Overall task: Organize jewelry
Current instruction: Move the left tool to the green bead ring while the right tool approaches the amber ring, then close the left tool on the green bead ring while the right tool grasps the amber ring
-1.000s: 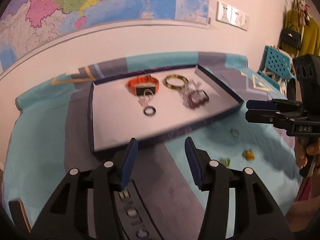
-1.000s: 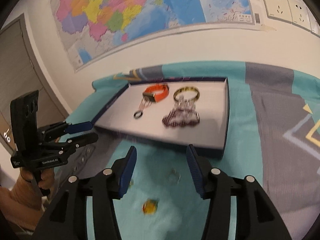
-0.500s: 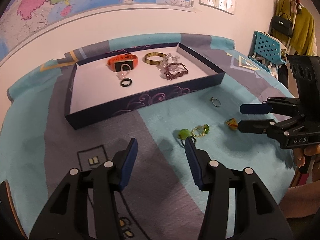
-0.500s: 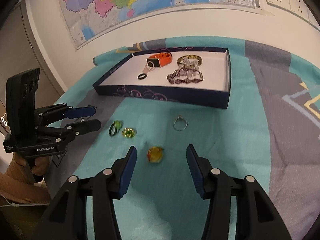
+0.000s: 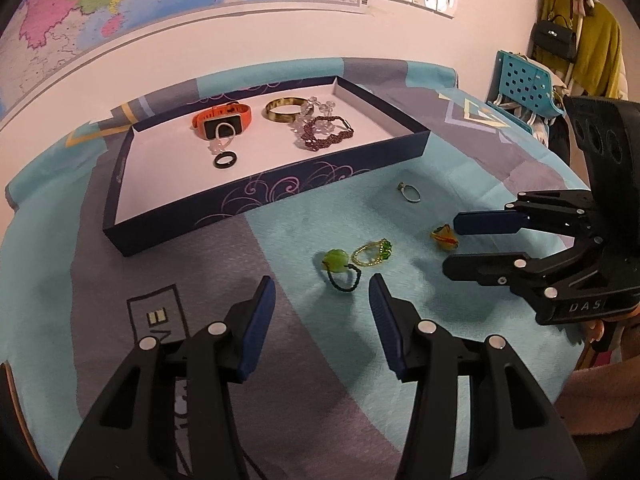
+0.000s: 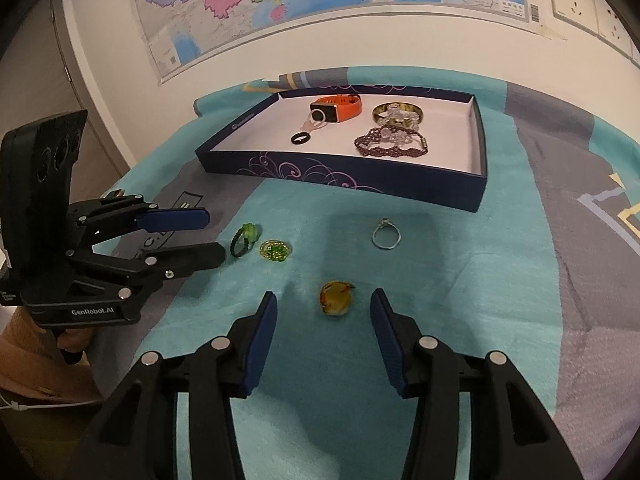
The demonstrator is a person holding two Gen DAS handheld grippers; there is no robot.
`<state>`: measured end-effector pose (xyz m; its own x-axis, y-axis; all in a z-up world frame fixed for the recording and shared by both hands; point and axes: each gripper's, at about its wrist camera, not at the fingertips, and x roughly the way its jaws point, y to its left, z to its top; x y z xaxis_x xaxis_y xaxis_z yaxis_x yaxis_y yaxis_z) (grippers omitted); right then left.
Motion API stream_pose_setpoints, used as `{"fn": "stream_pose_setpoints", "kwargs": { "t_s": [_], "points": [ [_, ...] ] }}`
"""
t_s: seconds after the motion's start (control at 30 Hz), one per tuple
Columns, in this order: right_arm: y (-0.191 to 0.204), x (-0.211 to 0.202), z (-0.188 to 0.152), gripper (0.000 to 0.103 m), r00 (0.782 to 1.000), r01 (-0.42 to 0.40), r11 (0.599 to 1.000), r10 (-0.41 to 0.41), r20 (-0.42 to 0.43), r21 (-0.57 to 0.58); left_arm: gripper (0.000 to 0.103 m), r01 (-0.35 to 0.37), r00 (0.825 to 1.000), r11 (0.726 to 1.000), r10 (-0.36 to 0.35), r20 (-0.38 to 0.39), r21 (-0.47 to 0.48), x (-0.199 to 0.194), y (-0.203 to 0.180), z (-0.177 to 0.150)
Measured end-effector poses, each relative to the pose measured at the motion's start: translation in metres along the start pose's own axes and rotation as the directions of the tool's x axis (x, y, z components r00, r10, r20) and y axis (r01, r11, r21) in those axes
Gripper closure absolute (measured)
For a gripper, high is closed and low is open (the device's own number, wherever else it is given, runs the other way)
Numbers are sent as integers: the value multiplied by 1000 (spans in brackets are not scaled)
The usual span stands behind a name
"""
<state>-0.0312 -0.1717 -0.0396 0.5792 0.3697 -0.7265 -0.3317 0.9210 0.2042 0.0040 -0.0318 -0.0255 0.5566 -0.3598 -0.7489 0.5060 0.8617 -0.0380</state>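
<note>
Four loose rings lie on teal cloth: amber ring [image 6: 337, 298], silver ring [image 6: 386, 233], two green.

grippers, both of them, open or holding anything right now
Left gripper: open, holding nothing.
Right gripper: open, jaws just closing a little, amber ring between them, not gripped.

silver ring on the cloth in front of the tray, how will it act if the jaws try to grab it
The silver ring looks thin and lies flat on the soft teal cloth, so it probably sits too low for an easy pinch. Its smooth metal band may slip or flip. Small and likely light, it could skid if nudged rather than roll.
</note>
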Motion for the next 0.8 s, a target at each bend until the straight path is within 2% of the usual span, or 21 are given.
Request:
{"fn": "stream_pose_setpoints", "kwargs": {
  "t_s": [0.2, 0.4, 0.8],
  "points": [
    [1, 3, 2, 64, 1000, 16, 1000, -16, 0, -7, 59, 25, 999, 1000, -26, -31, -9, 11, -2, 4],
    [-1, 3, 2, 66, 1000, 14, 1000, -14, 2, 0, 63, 42, 998, 999, -44, -39, -29, 16, -1, 7],
    [-1, 2, 2, 66, 1000, 19, 1000, -19, 5, -1, 71, 25, 998, 999, -27, -50, -29, 20, -3, 10]
  ]
}}
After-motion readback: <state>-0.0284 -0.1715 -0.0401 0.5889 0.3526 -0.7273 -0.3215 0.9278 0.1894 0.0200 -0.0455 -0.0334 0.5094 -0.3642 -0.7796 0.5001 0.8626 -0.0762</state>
